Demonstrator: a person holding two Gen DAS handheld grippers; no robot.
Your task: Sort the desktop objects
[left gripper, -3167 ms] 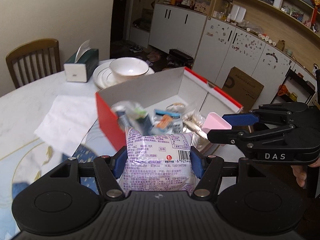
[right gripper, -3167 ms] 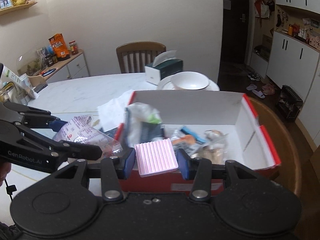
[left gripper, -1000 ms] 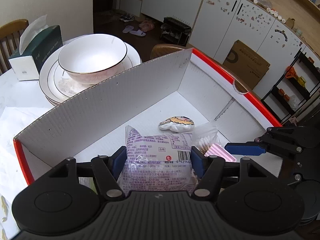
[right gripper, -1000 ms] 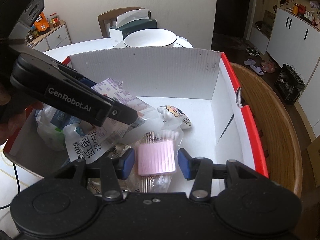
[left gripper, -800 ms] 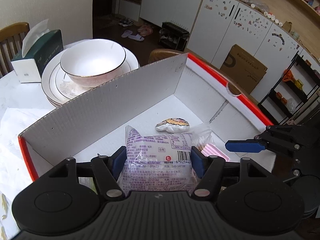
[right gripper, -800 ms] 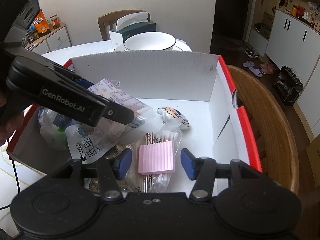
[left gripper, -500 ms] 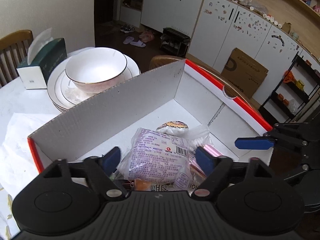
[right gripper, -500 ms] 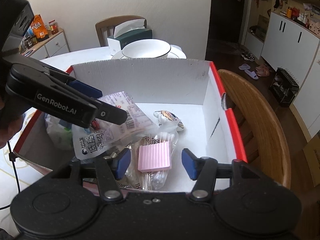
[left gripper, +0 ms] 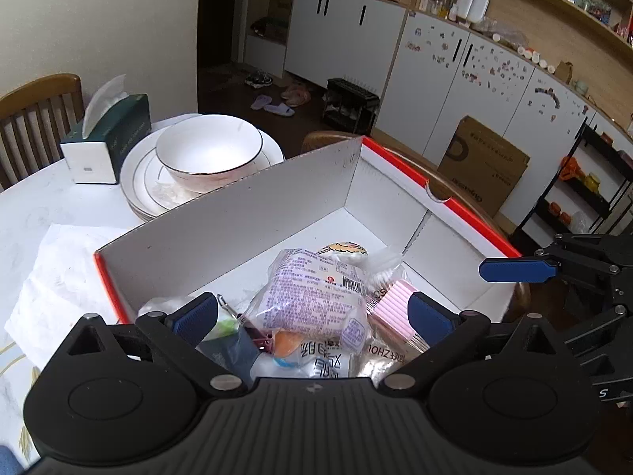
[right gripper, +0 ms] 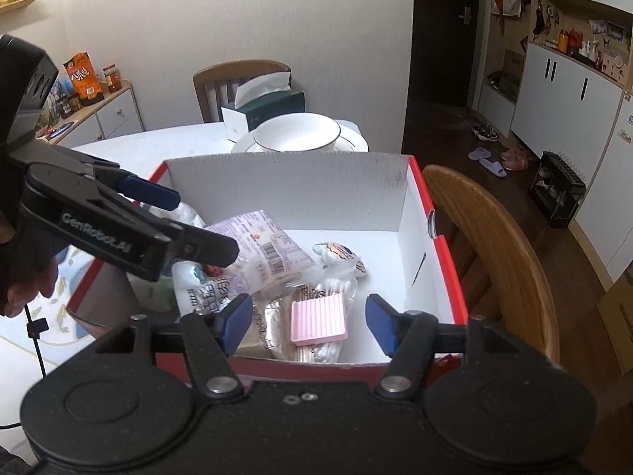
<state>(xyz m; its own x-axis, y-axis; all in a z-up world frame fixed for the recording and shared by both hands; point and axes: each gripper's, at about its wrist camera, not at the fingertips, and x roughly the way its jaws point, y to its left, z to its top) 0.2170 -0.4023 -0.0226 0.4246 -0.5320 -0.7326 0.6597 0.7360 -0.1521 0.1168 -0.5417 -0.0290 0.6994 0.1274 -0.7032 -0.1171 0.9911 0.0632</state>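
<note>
Only from the right wrist does the person's hand (right gripper: 21,273) show, holding the left gripper (left gripper: 312,316). Both grippers' jaws gape wide and empty (right gripper (right gripper: 308,322) too) above the box (right gripper: 415,213), where the purple packet (left gripper: 312,297) lies beside the pink ribbed block (right gripper: 318,318).

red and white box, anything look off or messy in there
Nothing is damaged or spilled. The red and white box has everything heaped at one end: the purple snack packet lies tilted atop other packets, the pink ribbed pad beside it, and the far half is bare.

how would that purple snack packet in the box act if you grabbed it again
The purple packet looks like thin, puffed plastic film, so it would probably crumple and flop. Its glossy wrap may slip. It rests tilted on the loose pile in the box, so it seems light.
</note>
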